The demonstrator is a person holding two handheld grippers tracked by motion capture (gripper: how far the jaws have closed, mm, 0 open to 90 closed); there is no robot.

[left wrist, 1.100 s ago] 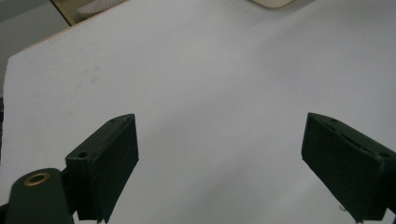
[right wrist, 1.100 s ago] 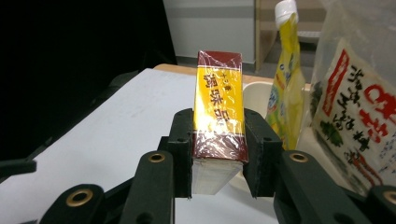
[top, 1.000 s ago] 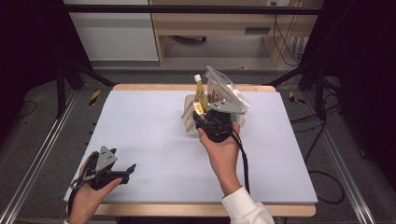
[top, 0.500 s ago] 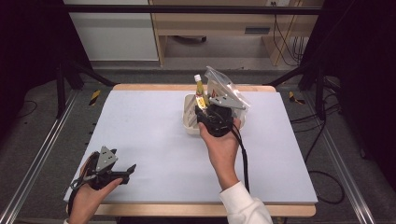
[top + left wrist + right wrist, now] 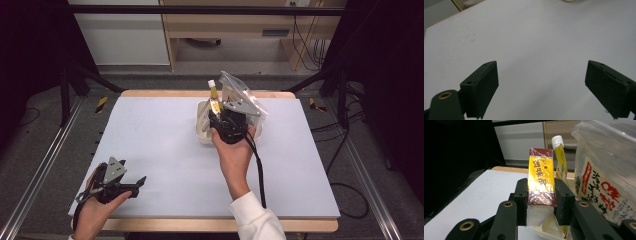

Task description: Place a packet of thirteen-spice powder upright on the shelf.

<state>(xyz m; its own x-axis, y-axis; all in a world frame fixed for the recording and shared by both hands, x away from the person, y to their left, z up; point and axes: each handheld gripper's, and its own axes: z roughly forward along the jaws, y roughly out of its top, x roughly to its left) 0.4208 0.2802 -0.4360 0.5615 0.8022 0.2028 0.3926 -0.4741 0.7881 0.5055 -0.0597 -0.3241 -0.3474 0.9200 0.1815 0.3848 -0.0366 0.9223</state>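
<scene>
While the work centres on the far middle of the table: right tongs [image 5: 541,202] are closed on a small yellow-and-red box [image 5: 541,182], pressing its two narrow sides.
Box position: upright between the jaws, held just above a cream tub [image 5: 204,131] that sits on the white table [image 5: 150,140].
Likely reason for the grip: squeezing the narrow sides keeps the box upright and its label facing the camera, which suits lifting it out of the tub or setting it down among the other things.
Neighbours: a yellow pouch with a white cap [image 5: 560,157] stands just behind the box; a clear printed bag [image 5: 606,170] leans at the right, close enough to brush.
Left tongs [image 5: 541,85]: wide open, holding nothing, parked over bare table at the near left corner, well apart from the tub, probably kept out of the way.
Risk: the bag may catch as the box moves.
</scene>
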